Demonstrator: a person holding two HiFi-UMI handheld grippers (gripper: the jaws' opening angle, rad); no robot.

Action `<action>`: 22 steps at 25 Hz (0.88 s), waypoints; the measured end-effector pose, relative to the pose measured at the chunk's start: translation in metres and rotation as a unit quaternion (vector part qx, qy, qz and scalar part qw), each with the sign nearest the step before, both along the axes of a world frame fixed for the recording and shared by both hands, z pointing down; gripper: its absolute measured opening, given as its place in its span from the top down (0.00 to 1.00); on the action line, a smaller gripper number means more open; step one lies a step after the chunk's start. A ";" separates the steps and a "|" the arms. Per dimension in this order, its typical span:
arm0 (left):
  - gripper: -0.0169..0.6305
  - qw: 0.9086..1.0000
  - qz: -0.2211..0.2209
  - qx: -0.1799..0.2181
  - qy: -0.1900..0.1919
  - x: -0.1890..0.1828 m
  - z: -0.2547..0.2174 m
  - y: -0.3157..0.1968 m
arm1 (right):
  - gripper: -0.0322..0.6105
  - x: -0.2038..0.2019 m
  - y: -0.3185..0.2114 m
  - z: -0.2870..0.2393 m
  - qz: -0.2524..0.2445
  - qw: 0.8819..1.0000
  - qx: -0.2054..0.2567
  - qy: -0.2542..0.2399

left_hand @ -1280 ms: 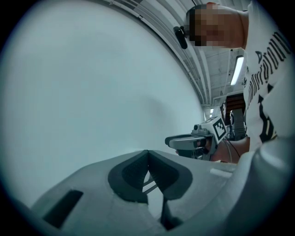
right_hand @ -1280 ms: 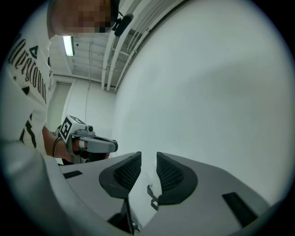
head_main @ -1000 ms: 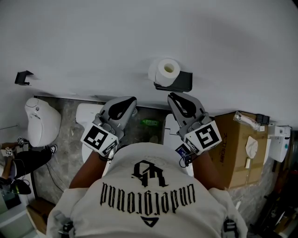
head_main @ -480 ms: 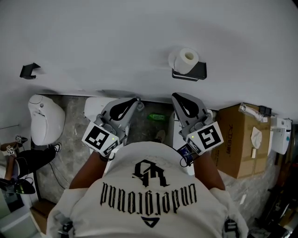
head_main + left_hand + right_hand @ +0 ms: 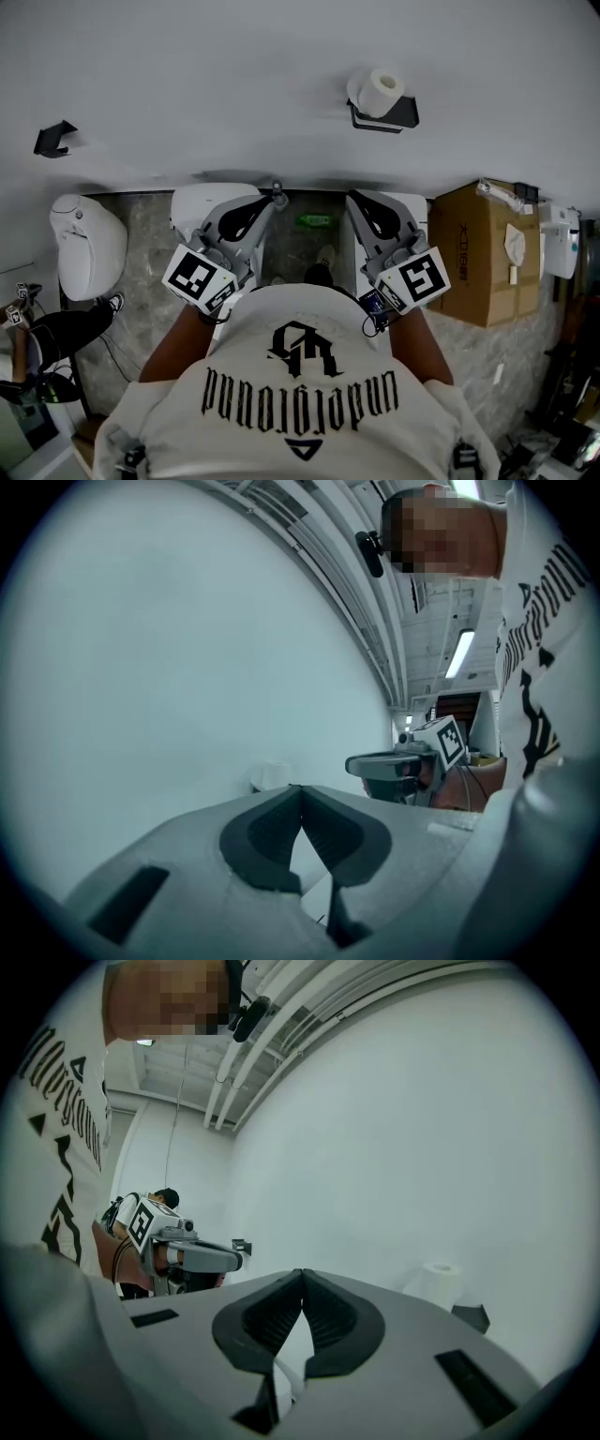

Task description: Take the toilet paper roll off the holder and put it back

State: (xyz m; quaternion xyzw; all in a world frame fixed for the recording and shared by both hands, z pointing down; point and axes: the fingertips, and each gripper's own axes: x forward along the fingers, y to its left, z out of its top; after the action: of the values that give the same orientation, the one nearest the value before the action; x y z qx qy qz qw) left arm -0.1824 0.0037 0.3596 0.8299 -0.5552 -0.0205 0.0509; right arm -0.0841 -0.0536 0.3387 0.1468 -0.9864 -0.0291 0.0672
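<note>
Head view first: where is the roll? asks the desk.

Photographer: High on the white wall (image 5: 234, 84), right of centre. The toilet paper roll (image 5: 382, 92) sits on its black holder (image 5: 401, 116), well apart from both tools.

Desk: And the tools?

Photographer: A person in a white printed shirt (image 5: 300, 375) holds the left gripper (image 5: 273, 200) and the right gripper (image 5: 352, 198) side by side, low in front of the body. Both point toward the wall. Left gripper view has that tool's pads pressed tip to tip, clenched on nothing, with the roll small against the wall beyond the tips. Right gripper view tells the same story: jaws closed together and empty, the roll and holder off to the right of the tips.

Desk: Anything else in frame?

Photographer: A cardboard box (image 5: 487, 253) stands on the grey stone floor (image 5: 141, 281) at the right. White toilets (image 5: 89, 246) line the foot of the wall at left. A second black bracket (image 5: 54, 138) is fixed to the wall far left. A small green thing (image 5: 316, 221) lies on the floor between the two gripper tips.
</note>
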 end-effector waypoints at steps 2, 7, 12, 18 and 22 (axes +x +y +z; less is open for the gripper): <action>0.95 1.000 0.006 -0.001 0.003 0.000 0.001 0.006 | 0.93 0.003 0.010 0.004 0.009 1.000 -0.004 0.006; 0.95 1.000 0.023 0.000 0.007 0.008 0.001 0.016 | 0.93 0.013 0.025 0.005 0.028 1.000 -0.009 0.009; 0.95 0.999 0.039 0.012 0.000 0.025 -0.006 0.019 | 0.93 0.028 0.029 0.000 0.036 0.999 0.001 0.005; 0.95 0.999 0.031 0.015 -0.006 0.045 -0.012 0.018 | 0.93 0.062 0.031 -0.004 0.026 1.000 0.009 0.007; 0.95 0.999 0.032 0.023 0.002 0.073 -0.020 0.018 | 0.93 0.089 0.034 -0.003 0.015 1.000 0.005 0.009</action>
State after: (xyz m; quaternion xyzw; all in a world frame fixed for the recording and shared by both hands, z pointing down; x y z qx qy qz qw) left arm -0.1096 0.0215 0.3400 0.8484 -0.5272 -0.0337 0.0337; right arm 0.0046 -0.0199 0.3357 0.1612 -0.9834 -0.0342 0.0755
